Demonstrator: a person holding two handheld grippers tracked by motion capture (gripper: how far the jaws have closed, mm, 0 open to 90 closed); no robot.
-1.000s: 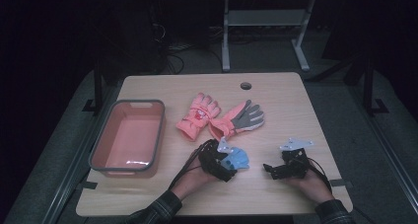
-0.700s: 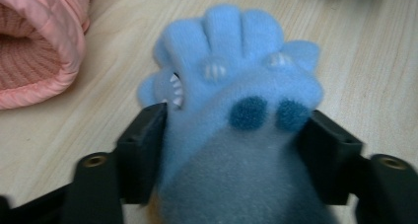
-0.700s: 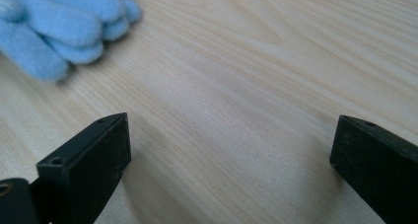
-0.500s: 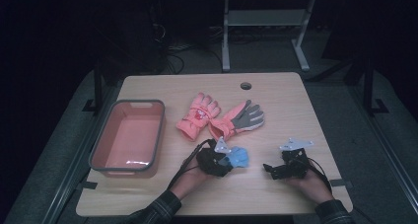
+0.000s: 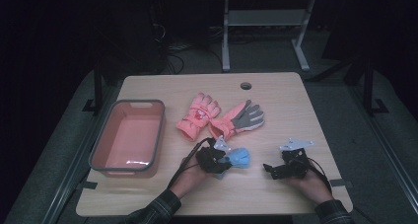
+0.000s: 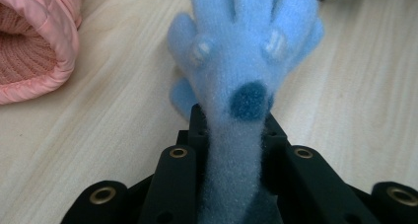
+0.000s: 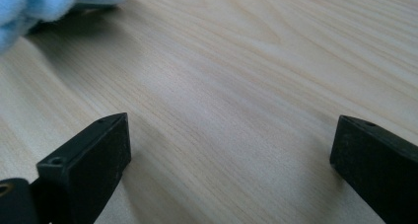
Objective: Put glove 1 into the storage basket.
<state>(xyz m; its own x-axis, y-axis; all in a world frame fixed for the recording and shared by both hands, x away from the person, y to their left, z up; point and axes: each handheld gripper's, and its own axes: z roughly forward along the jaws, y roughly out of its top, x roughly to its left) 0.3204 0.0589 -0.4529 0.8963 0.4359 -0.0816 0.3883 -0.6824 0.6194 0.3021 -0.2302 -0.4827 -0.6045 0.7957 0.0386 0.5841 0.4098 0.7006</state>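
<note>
Left claw (image 6: 231,150) has just been closing and now pinches the fluffy light-blue fleece glove (image 6: 241,61) on the pale wooden worktop (image 5: 276,199).
The glove seems light, soft and compressible; its cuff is the best place to grip. Right claw (image 7: 229,150) gapes empty.

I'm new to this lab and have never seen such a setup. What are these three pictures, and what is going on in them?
A person at a wooden table holds a hand-held two-jaw tool in each hand. One camera looks down from above; one rides on each tool.

On the table lie a pink rectangular plastic tub, a pink padded glove and a second one, palm grey.

The left gripper has just been closing and now pinches a fluffy light-blue knitted glove by its cuff. The right gripper stands open over bare wood.
</note>
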